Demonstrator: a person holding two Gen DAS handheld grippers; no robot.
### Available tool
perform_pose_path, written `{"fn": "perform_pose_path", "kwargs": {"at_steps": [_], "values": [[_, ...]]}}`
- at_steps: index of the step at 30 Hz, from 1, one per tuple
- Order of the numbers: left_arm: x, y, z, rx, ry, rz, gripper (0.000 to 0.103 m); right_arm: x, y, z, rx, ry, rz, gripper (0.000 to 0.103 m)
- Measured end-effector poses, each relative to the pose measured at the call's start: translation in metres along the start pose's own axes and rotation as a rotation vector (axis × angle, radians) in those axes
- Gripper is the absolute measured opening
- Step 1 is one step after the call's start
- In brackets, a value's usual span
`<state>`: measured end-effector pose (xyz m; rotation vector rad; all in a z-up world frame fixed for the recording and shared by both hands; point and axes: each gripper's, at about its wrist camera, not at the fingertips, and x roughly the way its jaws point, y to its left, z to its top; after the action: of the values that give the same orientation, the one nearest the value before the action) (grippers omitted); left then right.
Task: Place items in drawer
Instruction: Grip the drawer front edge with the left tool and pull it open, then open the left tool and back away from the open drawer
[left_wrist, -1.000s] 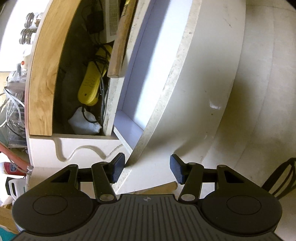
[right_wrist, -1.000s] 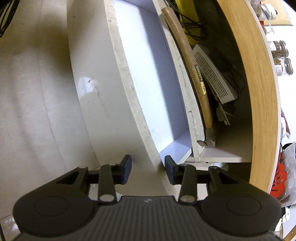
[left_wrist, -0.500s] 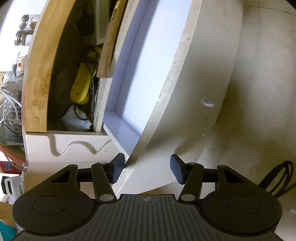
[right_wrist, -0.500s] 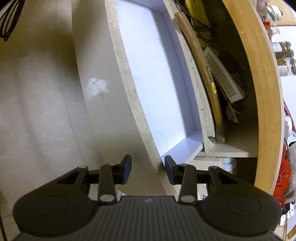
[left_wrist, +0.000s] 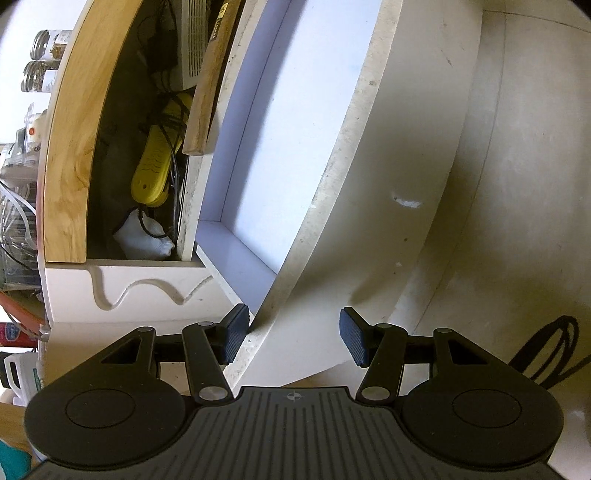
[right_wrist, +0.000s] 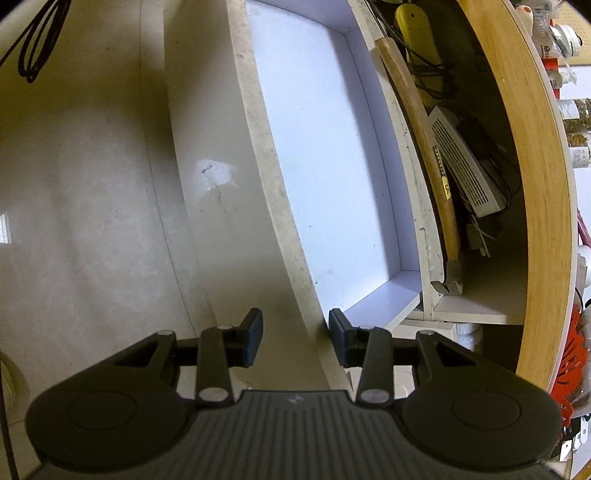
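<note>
A white drawer (left_wrist: 288, 122) stands pulled out from under the wooden tabletop (left_wrist: 74, 155); its inside is bare. It also shows in the right wrist view (right_wrist: 332, 158). My left gripper (left_wrist: 291, 338) is open, its fingers either side of the drawer's front panel (left_wrist: 369, 221) at one end. My right gripper (right_wrist: 295, 336) is open and straddles the front panel (right_wrist: 236, 229) at the other end. Behind the drawer, a wooden-handled hammer (right_wrist: 424, 147), a yellow power strip (left_wrist: 155, 166) and a white router box (right_wrist: 465, 162) lie in the cavity.
Spice jars (left_wrist: 44, 59) stand on the tabletop. A black wire whisk (right_wrist: 37, 40) lies on the pale floor (right_wrist: 74, 184); it also shows in the left wrist view (left_wrist: 546, 354). A white cloth (left_wrist: 144, 240) sits in the cavity corner.
The drawer has come further out, showing more of its bare white floor. Both grippers stayed open around the front panel and moved back with it.
</note>
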<state>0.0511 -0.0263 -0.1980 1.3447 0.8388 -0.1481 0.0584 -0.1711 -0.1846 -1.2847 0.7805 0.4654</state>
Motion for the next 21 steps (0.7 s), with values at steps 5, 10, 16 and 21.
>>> {"fn": "perform_pose_path", "kwargs": {"at_steps": [5, 10, 16, 21], "values": [[0.0, 0.001, 0.001, -0.001, 0.0, -0.003, 0.068, 0.0, -0.003, 0.0, 0.014, 0.001, 0.017, 0.046], [-0.007, 0.001, 0.001, 0.002, -0.022, 0.02, 0.098, -0.003, -0.002, 0.002, 0.029, -0.019, -0.005, 0.103], [-0.015, 0.011, 0.004, -0.057, -0.018, 0.005, 0.098, -0.008, -0.01, 0.006, 0.102, -0.023, 0.022, 0.103], [-0.026, 0.034, 0.01, -0.23, -0.003, -0.043, 0.098, -0.014, -0.028, 0.008, 0.258, -0.015, 0.073, 0.103]]}}
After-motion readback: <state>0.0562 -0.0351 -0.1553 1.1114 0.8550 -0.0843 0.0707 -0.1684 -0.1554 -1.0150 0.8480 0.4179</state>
